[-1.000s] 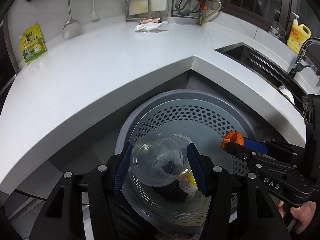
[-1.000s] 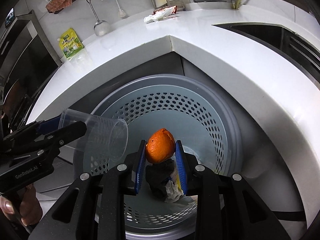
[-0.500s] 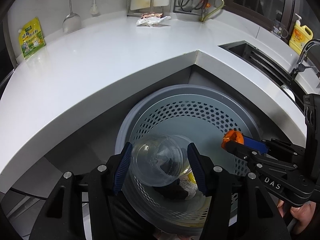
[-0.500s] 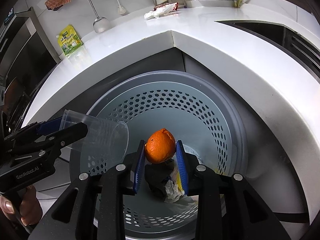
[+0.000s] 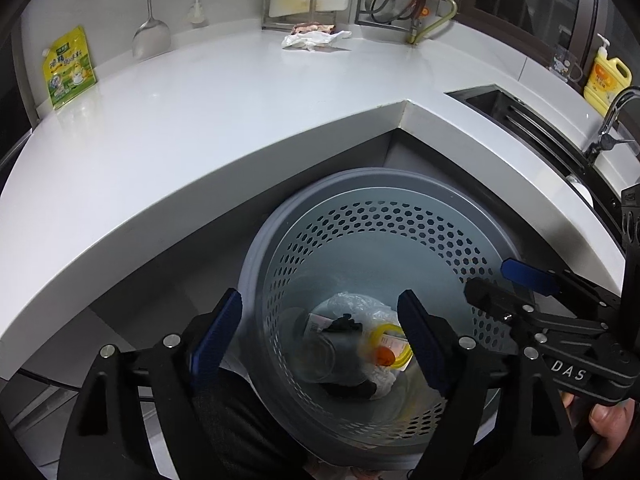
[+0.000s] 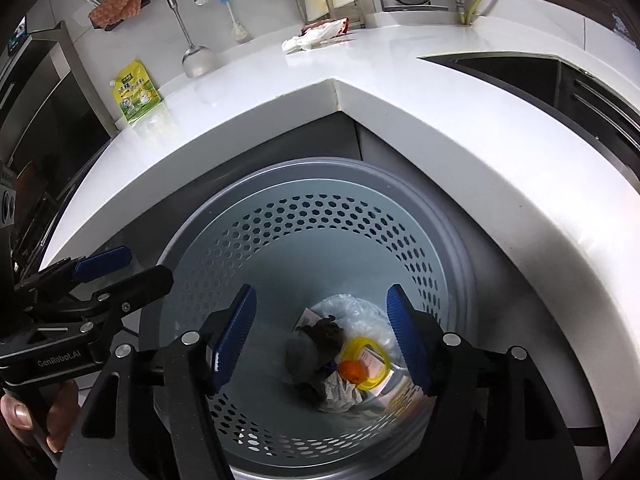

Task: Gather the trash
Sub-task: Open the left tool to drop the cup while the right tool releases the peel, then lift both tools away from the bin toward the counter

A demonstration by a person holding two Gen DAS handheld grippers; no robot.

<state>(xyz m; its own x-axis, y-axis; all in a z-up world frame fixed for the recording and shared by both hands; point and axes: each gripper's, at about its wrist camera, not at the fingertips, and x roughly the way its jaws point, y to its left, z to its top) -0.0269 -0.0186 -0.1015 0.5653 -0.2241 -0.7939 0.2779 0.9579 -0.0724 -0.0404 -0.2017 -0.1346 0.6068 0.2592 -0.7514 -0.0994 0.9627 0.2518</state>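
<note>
Both loads have dropped since a second ago: the clear cup that sat between the left tongs and the orange pinched by the right tongs now lie at the bottom of the bin, and both pairs of fingers have swung apart.

Largest first, the white counter (image 5: 208, 128) wraps around beyond both tongs, its inner corner pointing back at them. Directly under and ahead of the tongs stands the grey perforated bin (image 5: 276, 240), tucked below that corner. A sink (image 5: 520, 116) is cut into the counter far to the right of the left tongs.

The left tongs (image 5: 322, 328) hang over the near rim of the bin, blue pads spread wide with nothing between them. The right tongs (image 6: 320, 332) hang beside them over the same opening, equally wide and empty. From each camera the other tool shows at the side, over the bin's edge.

Down between the left tongs' fingers lies the clear cup (image 5: 316, 356) on its side, next to dark scraps, crumpled plastic film (image 6: 356, 312) and a yellow ring (image 6: 366, 360). The orange (image 6: 353, 370) rests inside that ring, below and a little right of centre between the right tongs' fingers.

Far ahead on the counter, near the back wall, a crumpled white wrapper (image 5: 314, 38) lies uncollected. Well left of it a green-yellow pouch (image 5: 70, 66) leans against the wall, and a yellow soap bottle (image 5: 606, 76) stands far right behind the sink.
</note>
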